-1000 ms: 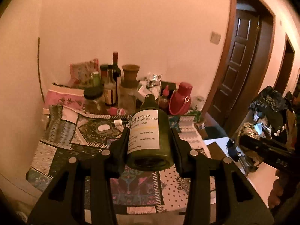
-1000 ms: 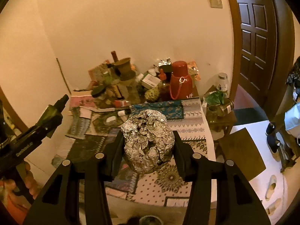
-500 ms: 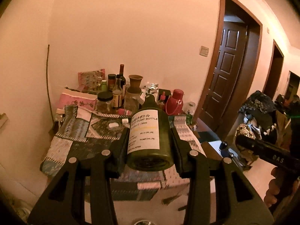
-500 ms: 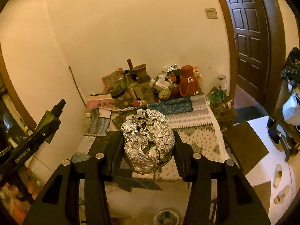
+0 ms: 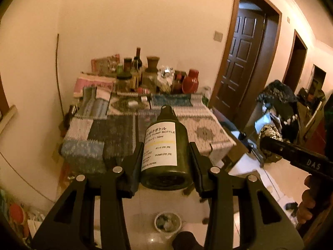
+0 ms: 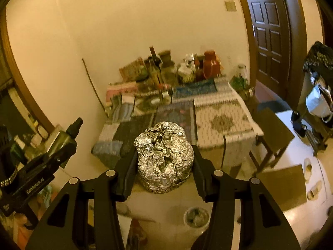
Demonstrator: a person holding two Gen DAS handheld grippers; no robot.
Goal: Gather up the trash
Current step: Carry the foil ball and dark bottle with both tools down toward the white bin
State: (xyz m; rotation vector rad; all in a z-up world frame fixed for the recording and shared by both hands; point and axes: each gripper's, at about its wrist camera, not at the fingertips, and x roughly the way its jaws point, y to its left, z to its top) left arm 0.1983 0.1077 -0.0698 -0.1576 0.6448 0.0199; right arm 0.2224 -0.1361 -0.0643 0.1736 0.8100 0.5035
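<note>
My left gripper [image 5: 165, 156] is shut on a dark green pump bottle [image 5: 166, 145] with a white label, nozzle pointing away. My right gripper [image 6: 164, 158] is shut on a crumpled foil ball [image 6: 164, 156]. Both are held in the air, back from the table [image 5: 116, 133]. A small round bin [image 5: 167, 224] with scraps inside stands on the floor below the grippers; it also shows in the right wrist view [image 6: 196, 216]. The bottle in the left gripper shows at the left of the right wrist view [image 6: 64, 139]. The foil ball shows at the right of the left wrist view [image 5: 269, 133].
The table wears a patchwork cloth [image 6: 220, 120], with bottles, jars and a red flask [image 5: 190, 82] crowded at its far end by the wall. A dark wooden door [image 5: 243, 62] stands to the right. A cluttered rack [image 5: 291, 104] and white furniture [image 6: 295, 137] are at right.
Both grippers have pulled back and up from the table with their loads. The table looks farther off and the floor bin has come into view below.
</note>
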